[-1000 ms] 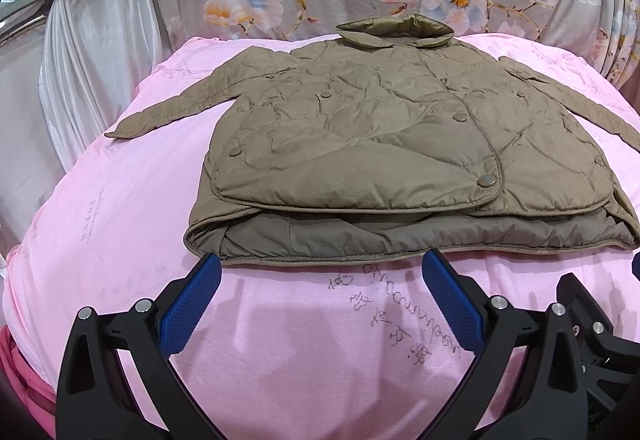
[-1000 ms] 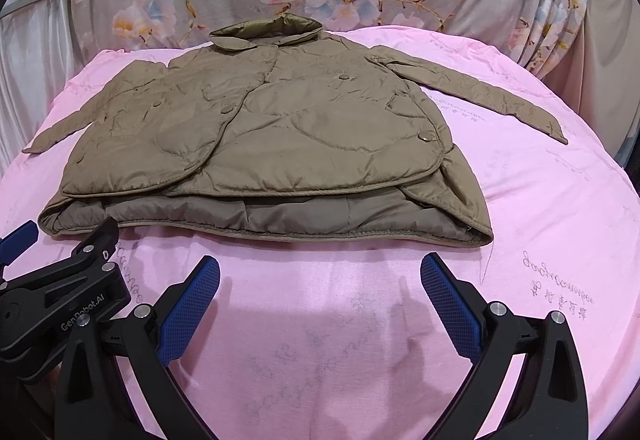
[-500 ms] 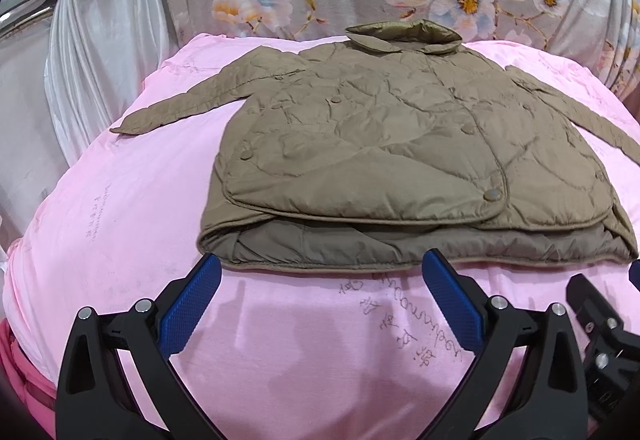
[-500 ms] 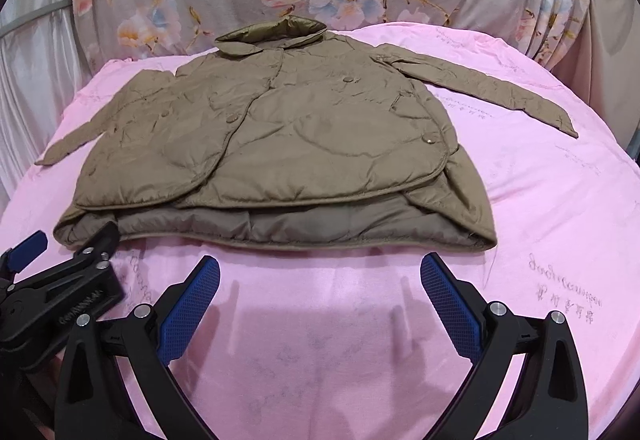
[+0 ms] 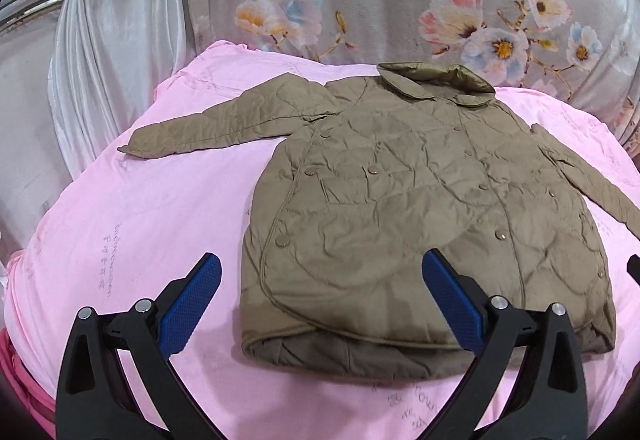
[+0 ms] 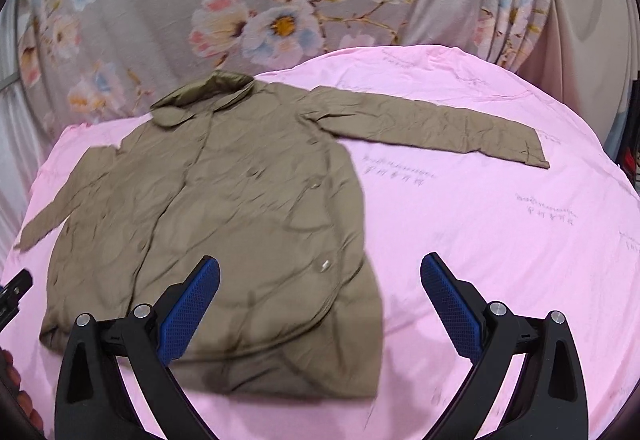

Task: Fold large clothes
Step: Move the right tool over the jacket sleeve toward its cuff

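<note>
An olive quilted jacket (image 5: pixel 420 208) lies flat and buttoned on the pink bed cover (image 5: pixel 132 224), collar at the far side, both sleeves spread out. My left gripper (image 5: pixel 320 300) is open and empty above the jacket's lower left hem. In the right wrist view the jacket (image 6: pixel 240 224) fills the left half, its right sleeve (image 6: pixel 440 128) stretched across the cover. My right gripper (image 6: pixel 320 300) is open and empty above the jacket's lower right hem corner.
A grey floral fabric (image 5: pixel 400 0) hangs behind the bed. White curtains (image 5: pixel 100 60) hang at the far left. Bare pink cover (image 6: pixel 500 232) lies right of the jacket. The other gripper's edge (image 6: pixel 14 292) shows at the left.
Both grippers have moved forward over the jacket's hem; the left has swung left and the right has swung right. Both stay open.
</note>
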Tool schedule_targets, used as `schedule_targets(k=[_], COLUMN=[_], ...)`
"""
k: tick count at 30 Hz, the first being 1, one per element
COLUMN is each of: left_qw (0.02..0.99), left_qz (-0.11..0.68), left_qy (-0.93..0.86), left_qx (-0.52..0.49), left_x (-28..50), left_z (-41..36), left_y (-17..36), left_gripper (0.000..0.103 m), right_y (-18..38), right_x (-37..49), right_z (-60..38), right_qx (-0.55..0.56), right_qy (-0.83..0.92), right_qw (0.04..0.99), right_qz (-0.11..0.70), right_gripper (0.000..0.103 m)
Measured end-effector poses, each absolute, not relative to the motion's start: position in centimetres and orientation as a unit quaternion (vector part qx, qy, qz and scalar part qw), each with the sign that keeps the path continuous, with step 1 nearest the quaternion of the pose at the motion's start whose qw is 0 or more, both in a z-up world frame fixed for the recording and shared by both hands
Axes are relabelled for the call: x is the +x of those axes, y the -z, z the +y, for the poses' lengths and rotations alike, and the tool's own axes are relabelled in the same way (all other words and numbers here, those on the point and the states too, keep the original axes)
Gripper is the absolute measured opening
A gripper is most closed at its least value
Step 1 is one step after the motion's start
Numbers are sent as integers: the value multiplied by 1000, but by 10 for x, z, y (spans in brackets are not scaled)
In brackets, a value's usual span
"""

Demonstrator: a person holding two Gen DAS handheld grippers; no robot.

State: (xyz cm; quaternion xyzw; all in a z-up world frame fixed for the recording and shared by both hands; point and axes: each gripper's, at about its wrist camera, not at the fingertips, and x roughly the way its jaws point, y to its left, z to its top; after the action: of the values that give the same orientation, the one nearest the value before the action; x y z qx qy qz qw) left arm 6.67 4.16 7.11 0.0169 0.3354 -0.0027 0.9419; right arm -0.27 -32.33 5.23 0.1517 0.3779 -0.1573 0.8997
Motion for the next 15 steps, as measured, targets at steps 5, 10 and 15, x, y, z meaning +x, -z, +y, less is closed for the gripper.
schedule_targets(k=[5,10,15], left_qw=[938,937,938], left_qz=[347,350,345], left_qy=[-7,-17,-22], left_qx=[8,11,13], left_x=[94,118,138], left_z=[48,49,51], left_y=[-67,-61,-60], left_gripper=[98,98,98], right_y=[-45,-26,-10], right_x=[21,49,65], right_z=[-358,-416,-485], right_qx=[167,208,258], right_qy=[166,186,230], right_qw=[893,878,861], right_qz=[384,388,373], right_gripper=[98,98,98])
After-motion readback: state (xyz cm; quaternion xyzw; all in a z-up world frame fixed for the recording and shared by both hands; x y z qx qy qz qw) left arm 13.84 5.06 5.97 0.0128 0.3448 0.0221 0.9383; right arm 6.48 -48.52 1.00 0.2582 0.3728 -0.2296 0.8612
